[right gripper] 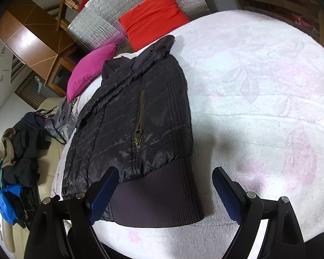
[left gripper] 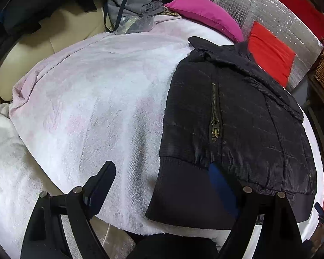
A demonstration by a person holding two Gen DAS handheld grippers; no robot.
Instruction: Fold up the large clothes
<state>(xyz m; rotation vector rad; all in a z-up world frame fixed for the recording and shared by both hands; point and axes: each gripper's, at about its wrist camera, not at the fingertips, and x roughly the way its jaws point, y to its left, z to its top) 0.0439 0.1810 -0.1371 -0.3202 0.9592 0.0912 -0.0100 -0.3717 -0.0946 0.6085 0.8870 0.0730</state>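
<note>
The black jacket (left gripper: 233, 116) lies folded on the bed, on a white blanket (left gripper: 92, 99) with faint pink flowers. Its ribbed hem is toward the cameras and its collar is toward the pink pillow (left gripper: 205, 14) and the red pillow (left gripper: 270, 51).

The left gripper (left gripper: 164, 185) has its fingers wide apart. One finger (left gripper: 101, 183) is over the bare blanket, and the other one (left gripper: 221, 185) shows in front of the jacket's hem; whether it touches the cloth I cannot tell. Nothing is clamped.

The right gripper (right gripper: 165, 192) also has its fingers wide apart. The left finger (right gripper: 105, 192) is in front of the hem near the lower corner of the jacket, and the right finger (right gripper: 226, 194) is over the blanket beside the jacket. The hem corner lies between them, but they do not press it.

A pile of clothes (right gripper: 21, 151) is on the beige sofa beside the bed.
</note>
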